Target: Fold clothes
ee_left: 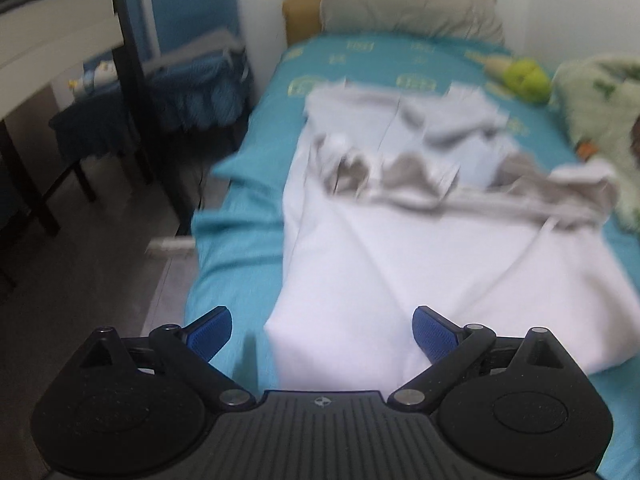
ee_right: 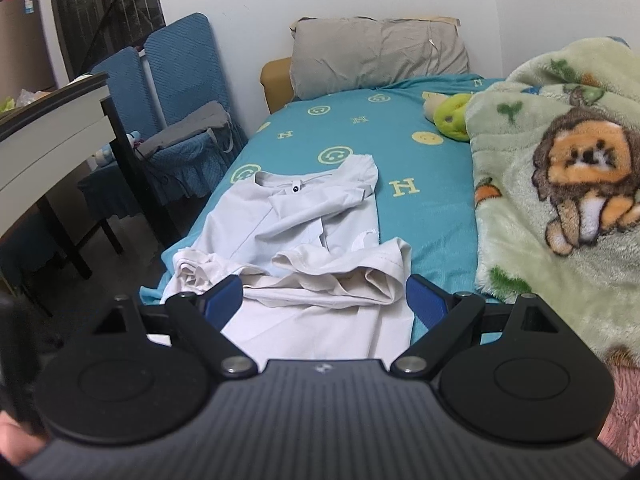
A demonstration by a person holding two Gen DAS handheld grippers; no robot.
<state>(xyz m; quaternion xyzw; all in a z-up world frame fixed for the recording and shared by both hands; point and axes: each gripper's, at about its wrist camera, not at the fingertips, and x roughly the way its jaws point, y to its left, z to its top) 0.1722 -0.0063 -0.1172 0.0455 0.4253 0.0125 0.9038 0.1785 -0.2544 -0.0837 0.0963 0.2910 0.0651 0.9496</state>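
Note:
A white T-shirt [ee_right: 312, 216] lies crumpled on the teal bed sheet [ee_right: 432, 216], collar toward the pillow, sleeves and hem bunched across its middle. In the left wrist view the same shirt [ee_left: 400, 248] fills the centre, blurred. My left gripper [ee_left: 322, 332] hovers over the shirt's near hem, jaws wide apart with nothing between the blue pads [ee_left: 210, 336]. My right gripper [ee_right: 324, 300] stands open just short of the bunched fabric, holding nothing.
A grey pillow [ee_right: 376, 56] leans at the head of the bed. A green fleece blanket with a lion print [ee_right: 560, 184] covers the right side, a green plush toy [ee_right: 450, 118] beside it. Blue chairs [ee_right: 180, 92] and a table [ee_right: 52, 136] stand left.

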